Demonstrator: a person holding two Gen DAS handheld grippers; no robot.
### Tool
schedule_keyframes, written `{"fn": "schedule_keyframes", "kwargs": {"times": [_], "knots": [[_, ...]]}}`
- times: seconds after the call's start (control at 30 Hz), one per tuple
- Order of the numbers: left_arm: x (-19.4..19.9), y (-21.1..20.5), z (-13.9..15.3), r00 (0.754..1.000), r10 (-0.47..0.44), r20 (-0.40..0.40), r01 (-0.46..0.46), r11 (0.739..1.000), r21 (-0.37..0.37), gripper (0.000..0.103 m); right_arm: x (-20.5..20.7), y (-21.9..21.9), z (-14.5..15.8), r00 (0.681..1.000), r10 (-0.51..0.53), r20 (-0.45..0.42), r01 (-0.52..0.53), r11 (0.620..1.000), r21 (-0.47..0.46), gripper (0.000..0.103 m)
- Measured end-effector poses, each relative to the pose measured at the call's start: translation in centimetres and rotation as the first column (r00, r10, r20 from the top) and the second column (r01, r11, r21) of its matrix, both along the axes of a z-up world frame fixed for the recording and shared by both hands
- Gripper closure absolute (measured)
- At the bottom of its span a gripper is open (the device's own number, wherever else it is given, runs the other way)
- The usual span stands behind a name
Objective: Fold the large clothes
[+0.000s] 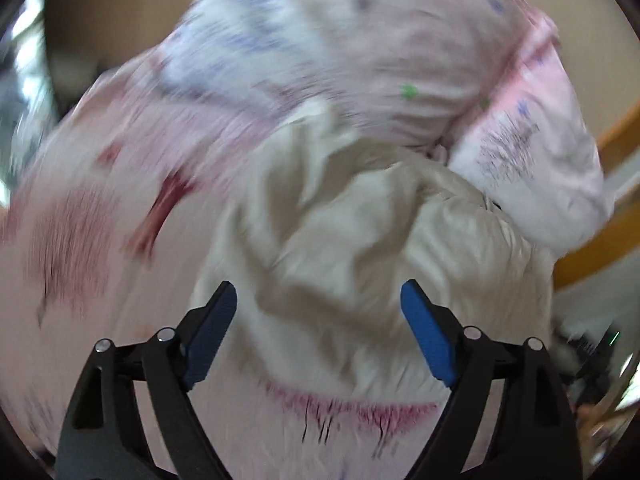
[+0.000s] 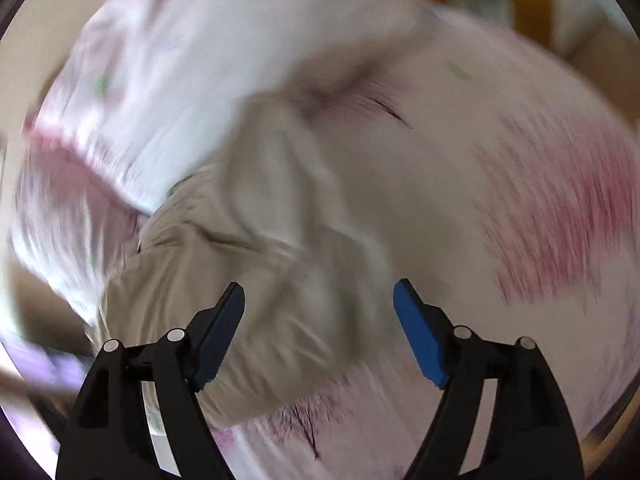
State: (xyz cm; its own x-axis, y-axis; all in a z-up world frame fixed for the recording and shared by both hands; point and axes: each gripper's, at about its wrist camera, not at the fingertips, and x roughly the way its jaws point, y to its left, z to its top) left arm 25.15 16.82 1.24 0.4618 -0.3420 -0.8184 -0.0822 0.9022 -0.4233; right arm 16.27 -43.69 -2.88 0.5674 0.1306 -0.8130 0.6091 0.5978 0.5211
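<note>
Our left gripper [image 1: 318, 300] and right gripper [image 2: 318, 300] both gape, grasping nothing. The cream garment [image 1: 360, 240] fills centre frame atop pink printed cloth [image 1: 100, 220]; we judge it light, limp, best pinched at an edge.

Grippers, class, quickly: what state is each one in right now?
Left gripper: open, holding nothing, over the cream garment.
Right gripper: open, holding nothing.

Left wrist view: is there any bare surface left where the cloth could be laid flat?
Hardly. The cream garment and pink printed fabric crowd the space before the open left gripper. Bare tan surface shows only above the pink fabric. In the right wrist view, cloth likewise surrounds the open right gripper. Motion blur hides finer gaps.
</note>
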Motion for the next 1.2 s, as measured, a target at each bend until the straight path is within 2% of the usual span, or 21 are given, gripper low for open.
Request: {"fn": "schedule_keyframes", "kwargs": {"times": [0.1, 0.13, 0.17, 0.23, 0.33, 0.5, 0.6, 0.63, 0.67, 0.7, 0.77, 0.8, 0.87, 0.93, 1.13, 1.2], "knots": [[-2.5, 2.5, -2.7, 0.992, 0.101, -0.080, -0.110, 0.987, -0.119, 0.019, -3.0, -1.9, -2.9, 0.993, -0.116, -0.009, 0.116, 0.979, 0.166, 0.025], [-3.1, 2.8, -3.6, 0.987, 0.121, -0.106, -0.137, 0.978, -0.158, 0.019, -3.6, -2.3, -4.0, 0.989, -0.151, 0.012, 0.143, 0.960, 0.239, 0.025], [-3.3, 2.9, -4.2, 0.984, 0.132, -0.120, -0.153, 0.971, -0.184, 0.019, -3.9, -2.2, -4.4, 0.986, -0.163, 0.027, 0.150, 0.952, 0.267, 0.025], [-3.5, 2.8, -5.2, 0.978, 0.151, -0.142, -0.181, 0.957, -0.225, 0.019, -4.0, -2.3, -5.1, 0.983, -0.178, 0.046, 0.157, 0.944, 0.289, 0.025], [-3.2, 2.1, -6.3, 0.969, 0.183, -0.167, -0.229, 0.919, -0.321, 0.019, -4.1, -1.9, -5.9, 0.978, -0.198, 0.065, 0.165, 0.925, 0.343, 0.025], [-2.0, 1.7, -8.0, 0.947, 0.242, -0.210, -0.307, 0.873, -0.380, 0.019, -2.6, -1.0, -6.8, 0.975, -0.206, 0.085, 0.162, 0.915, 0.369, 0.026], [-1.7, 2.3, -9.1, 0.927, 0.293, -0.233, -0.367, 0.835, -0.411, 0.024, -1.7, -0.3, -6.9, 0.975, -0.201, 0.095, 0.157, 0.924, 0.347, 0.040], [-1.5, 2.4, -9.3, 0.922, 0.305, -0.238, -0.381, 0.826, -0.416, 0.027, -1.7, -0.2, -7.0, 0.973, -0.207, 0.104, 0.159, 0.924, 0.349, 0.051], [-1.4, 2.7, -9.6, 0.915, 0.322, -0.243, -0.399, 0.813, -0.425, 0.033, -1.5, -0.1, -7.1, 0.971, -0.210, 0.114, 0.158, 0.922, 0.353, 0.062], [-1.3, 2.8, -9.7, 0.908, 0.338, -0.249, -0.416, 0.802, -0.428, 0.036, -1.6, 0.0, -7.1, 0.968, -0.214, 0.128, 0.156, 0.920, 0.359, 0.066], [-1.0, 2.9, -9.7, 0.899, 0.358, -0.251, -0.435, 0.789, -0.434, 0.052, -1.6, 0.2, -6.9, 0.967, -0.211, 0.143, 0.149, 0.924, 0.353, 0.076], [-0.9, 2.9, -9.7, 0.897, 0.364, -0.251, -0.441, 0.784, -0.437, 0.056, -1.6, 0.3, -6.6, 0.966, -0.207, 0.151, 0.143, 0.925, 0.352, 0.077], [-1.0, 3.2, -9.4, 0.898, 0.367, -0.241, -0.439, 0.774, -0.456, 0.072, -1.6, 0.5, -6.1, 0.964, -0.205, 0.170, 0.134, 0.924, 0.357, 0.080], [-1.0, 3.5, -8.7, 0.907, 0.361, -0.216, -0.421, 0.768, -0.482, 0.079, -1.7, 0.7, -5.2, 0.959, -0.199, 0.200, 0.116, 0.924, 0.364, 0.081], [-2.2, 5.5, -5.7, 0.926, 0.357, -0.119, -0.365, 0.774, -0.518, 0.084, -2.5, 2.3, -2.7, 0.951, -0.145, 0.272, 0.034, 0.926, 0.375, 0.083], [-3.5, 6.6, -4.5, 0.931, 0.355, -0.090, -0.350, 0.787, -0.508, 0.084, -3.3, 3.2, -2.2, 0.953, -0.117, 0.279, 0.003, 0.925, 0.380, 0.083]]}}
